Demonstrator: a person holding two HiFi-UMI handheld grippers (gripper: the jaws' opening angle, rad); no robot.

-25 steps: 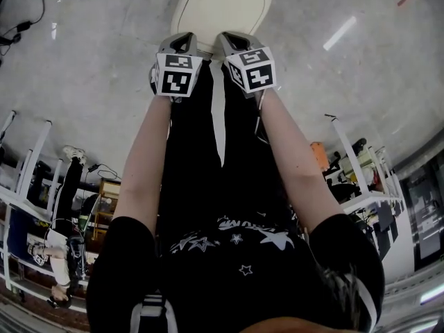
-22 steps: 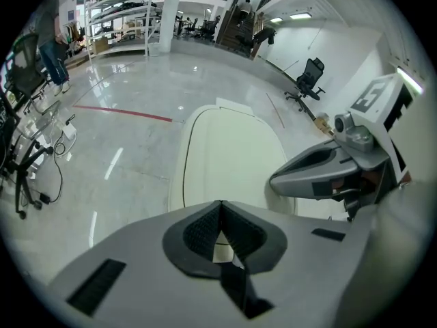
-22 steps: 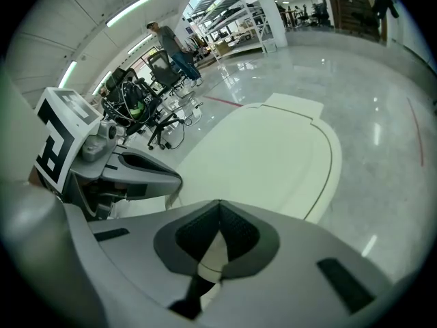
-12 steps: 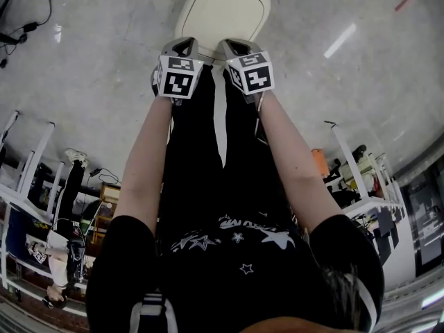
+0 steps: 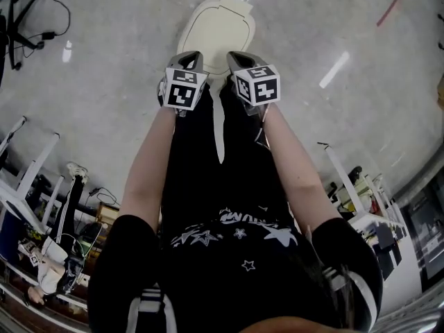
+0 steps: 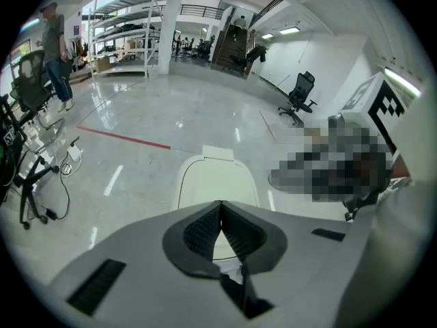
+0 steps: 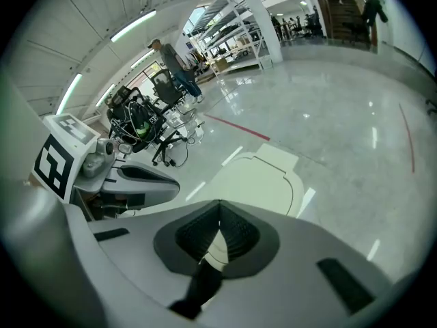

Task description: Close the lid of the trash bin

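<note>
The trash bin [image 5: 215, 28] stands on the grey floor in front of the person, and its cream lid lies flat and down on it. In the head view both grippers hang side by side above the bin's near edge. My left gripper [image 5: 188, 56] is shut with nothing in it, and so is my right gripper [image 5: 236, 55]. In the left gripper view the lid [image 6: 217, 182] lies just beyond the shut jaws [image 6: 220, 205]. From the right gripper view the lid [image 7: 263, 176] shows past the shut jaws [image 7: 220, 205], with the left gripper [image 7: 109, 173] beside it.
A red line [image 6: 123, 137] crosses the glossy floor behind the bin. Office chairs and loose cables [image 6: 31, 176] stand to the left, and shelving [image 6: 126, 26] is farther back. A person [image 6: 56, 53] stands far off at the left. White table frames [image 5: 28, 165] flank the legs.
The head view has tipped forward, so the whole lid now shows and looks smaller. Both grippers sit lower in the frame, still side by side and shut at the bin's near edge.
</note>
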